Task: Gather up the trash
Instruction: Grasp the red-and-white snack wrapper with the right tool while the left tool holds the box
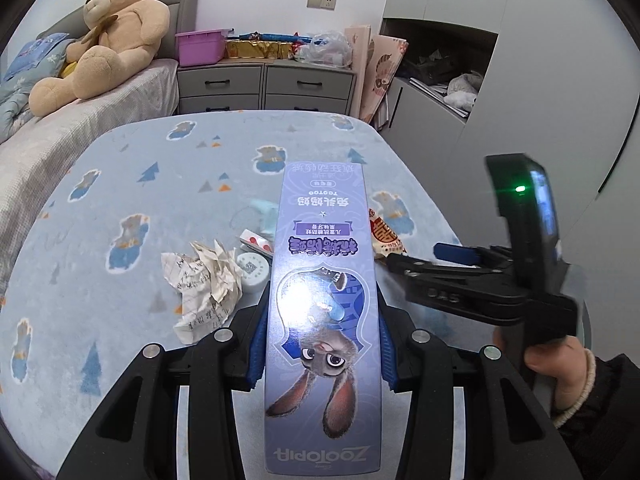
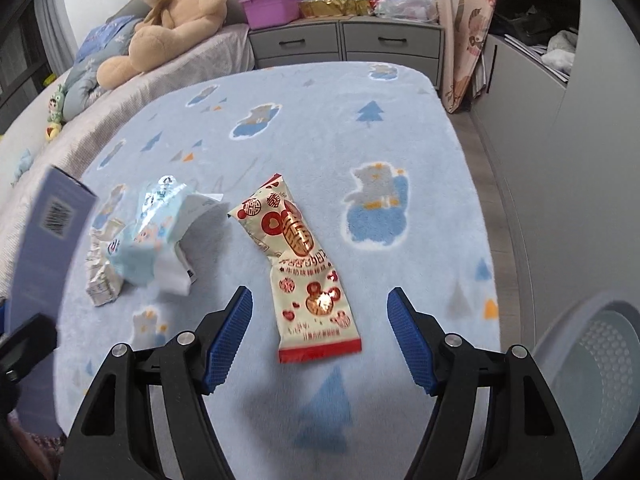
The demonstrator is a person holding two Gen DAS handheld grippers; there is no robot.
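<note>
Crumpled paper [image 1: 204,284] lay left on blue blanket [image 1: 120,184]; left gripper [image 1: 320,344] was clamped on long purple box [image 1: 324,280], lifted off blanket; right gripper [image 2: 320,336] hung with fingers spread, nothing held, over red-and-white wrapper [image 2: 304,272]; white basket [image 2: 600,364] sat far right

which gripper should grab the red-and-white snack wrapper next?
Right. The right gripper is open and empty, with the snack wrapper lying between its fingers' line. The left gripper is clamped on the purple box.
</note>
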